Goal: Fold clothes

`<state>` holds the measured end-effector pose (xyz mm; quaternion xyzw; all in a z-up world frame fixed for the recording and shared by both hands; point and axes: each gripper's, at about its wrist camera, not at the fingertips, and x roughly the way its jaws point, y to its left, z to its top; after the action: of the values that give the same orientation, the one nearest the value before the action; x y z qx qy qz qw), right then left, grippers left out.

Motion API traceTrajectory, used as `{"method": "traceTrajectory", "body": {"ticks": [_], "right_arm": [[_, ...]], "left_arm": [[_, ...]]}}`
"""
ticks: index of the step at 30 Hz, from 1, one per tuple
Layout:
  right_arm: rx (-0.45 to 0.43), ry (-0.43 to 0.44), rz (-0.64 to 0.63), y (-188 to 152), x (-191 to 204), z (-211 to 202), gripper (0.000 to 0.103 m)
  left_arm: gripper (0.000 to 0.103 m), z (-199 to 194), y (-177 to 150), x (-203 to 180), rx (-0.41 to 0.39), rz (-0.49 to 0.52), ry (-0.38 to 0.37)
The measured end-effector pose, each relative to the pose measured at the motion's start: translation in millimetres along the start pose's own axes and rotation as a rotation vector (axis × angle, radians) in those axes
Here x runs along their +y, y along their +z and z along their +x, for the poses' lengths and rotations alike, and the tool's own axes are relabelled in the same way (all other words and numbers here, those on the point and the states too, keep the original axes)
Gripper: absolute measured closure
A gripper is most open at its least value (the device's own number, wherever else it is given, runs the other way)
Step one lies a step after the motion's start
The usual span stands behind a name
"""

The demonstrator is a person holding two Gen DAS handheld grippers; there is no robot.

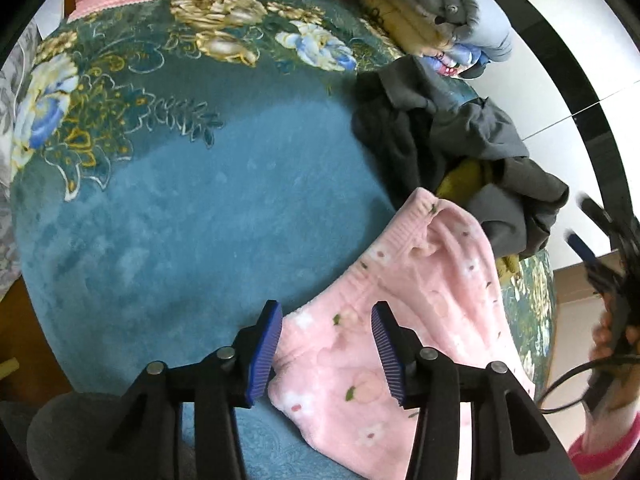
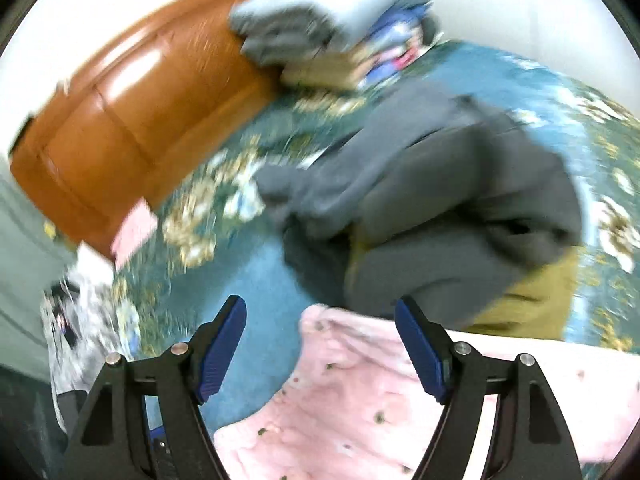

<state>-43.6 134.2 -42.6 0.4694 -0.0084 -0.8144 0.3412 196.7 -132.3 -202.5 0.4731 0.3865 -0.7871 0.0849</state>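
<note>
Evidently the task stood partway. 1 stack of folded clothes (image 1: 440,12) sat at the far edge of the teal floral blanket (image 1: 180,200), against the wooden headboard (image 2: 132,120); grey, cream and light-blue layers were visible in it. Unfolded: a heap of dark grey garments (image 1: 472,148) with an olive piece (image 1: 464,184) showing beneath, well apart from the stack, and a pink fleece garment with small flower print (image 1: 400,320) lying crumpled at the near right side, its ribbed edge touching the grey heap.

Left gripper (image 1: 326,350): fingers spread, hovering over the near edge of the pink garment, nothing pinched. Right gripper (image 2: 320,348): fingers spread wide above the same garment, nothing held; view motion-blurred.

Judgement: pink garment was next in hand, not yet flattened; at least 3 items remained.

Writing, brands, labels: none legible in either view.
</note>
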Motion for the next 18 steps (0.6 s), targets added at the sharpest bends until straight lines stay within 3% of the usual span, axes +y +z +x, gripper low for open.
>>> {"method": "traceTrajectory", "body": {"ticks": [6, 10, 13, 18], "right_arm": [[-0.175, -0.137, 0.209, -40, -106, -129, 0.025], [-0.242, -0.297, 0.371, -106, -185, -213, 0.025], [-0.279, -0.413, 0.534, -174, -245, -274, 0.025], [-0.29, -0.48, 0.74, -260, -312, -324, 0.025]], "left_arm": [[0.052, -13, -7, -23, -0.005, 0.056, -0.04], [0.052, -4, -22, -68, 0.03, 0.13, -0.088], [0.052, 8, -39, -105, 0.072, 0.185, -0.106], [0.052, 32, -72, -159, 0.135, 0.226, -0.151]]}}
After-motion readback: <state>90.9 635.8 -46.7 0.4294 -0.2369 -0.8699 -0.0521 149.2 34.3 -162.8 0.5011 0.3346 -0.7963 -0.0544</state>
